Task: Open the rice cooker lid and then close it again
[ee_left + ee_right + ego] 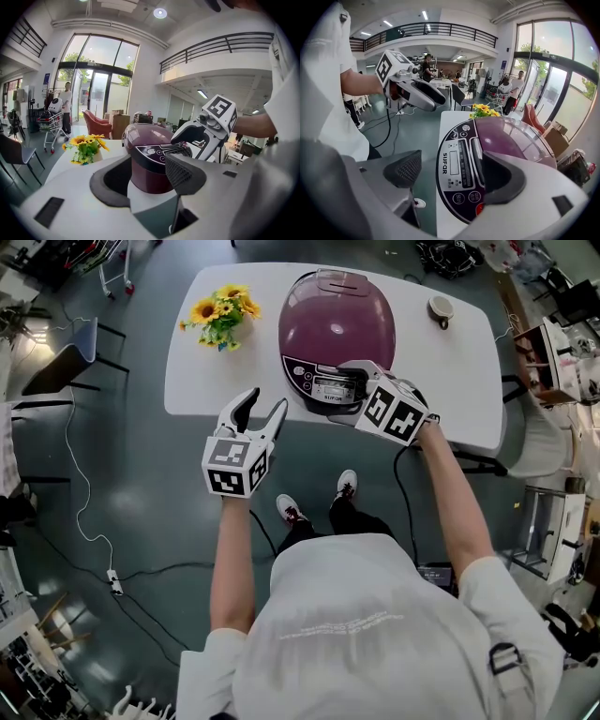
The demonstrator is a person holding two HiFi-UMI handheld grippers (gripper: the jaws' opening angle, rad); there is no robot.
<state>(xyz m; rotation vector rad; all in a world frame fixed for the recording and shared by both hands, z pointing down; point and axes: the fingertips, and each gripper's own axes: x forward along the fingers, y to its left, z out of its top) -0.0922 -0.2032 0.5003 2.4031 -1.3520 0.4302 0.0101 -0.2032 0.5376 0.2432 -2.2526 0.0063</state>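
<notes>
A purple rice cooker stands on the white table with its lid down. Its dark control panel faces me. My right gripper is open at that panel. In the right gripper view its jaws straddle the panel, one pad off the table's edge and the other over the lid's front. My left gripper hangs open and empty before the table edge, left of the cooker. From the left gripper view the cooker sits beyond the jaws, with the right gripper at its front.
A pot of sunflowers stands at the table's left end and a small cup at the back right. A black cable hangs off the table's front. A chair and a white cord lie on the floor to the left.
</notes>
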